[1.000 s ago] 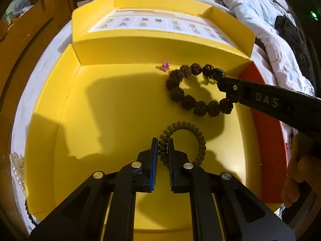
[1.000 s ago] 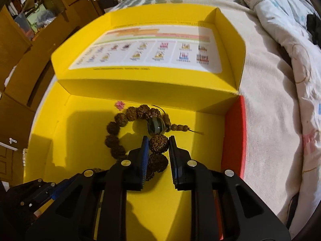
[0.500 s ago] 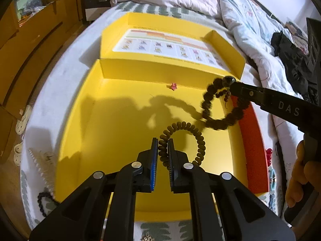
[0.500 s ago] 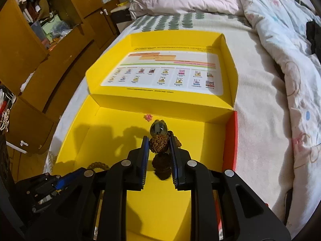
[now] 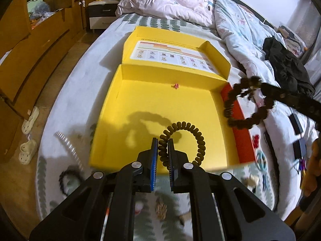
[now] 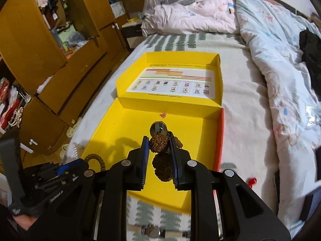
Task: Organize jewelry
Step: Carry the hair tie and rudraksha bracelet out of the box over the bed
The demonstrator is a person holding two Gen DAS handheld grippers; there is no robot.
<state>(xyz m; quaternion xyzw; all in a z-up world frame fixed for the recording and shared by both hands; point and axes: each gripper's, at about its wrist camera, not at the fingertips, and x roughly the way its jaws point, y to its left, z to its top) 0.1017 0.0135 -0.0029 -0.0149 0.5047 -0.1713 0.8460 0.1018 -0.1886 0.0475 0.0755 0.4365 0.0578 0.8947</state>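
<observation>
An open yellow box (image 5: 150,110) lies on the bed, with a tiny pink charm (image 5: 176,85) by its back wall. My left gripper (image 5: 162,140) is shut on an olive coil bracelet (image 5: 198,138), which hangs above the box's front part. In the right wrist view my right gripper (image 6: 159,140) is shut on a brown rough-bead bracelet (image 6: 159,143) with a glassy round bead (image 6: 158,129) just past the fingertips. From the left wrist view that bracelet (image 5: 227,108) dangles over the box's red right edge. The left gripper (image 6: 80,163) shows at lower left in the right wrist view.
Loose jewelry lies on the blanket around the box: a pearl strand (image 5: 68,146), a dark bead ring (image 5: 68,178), red pieces (image 5: 254,140) and a watch (image 6: 154,232). A rumpled quilt (image 6: 270,50) covers the bed's right side. Wooden cupboards (image 6: 40,40) stand left.
Both grippers have risen from the box floor, each still holding its bracelet. The brown bead bracelet swung right, past the box's red edge. The box looks smaller and farther.
</observation>
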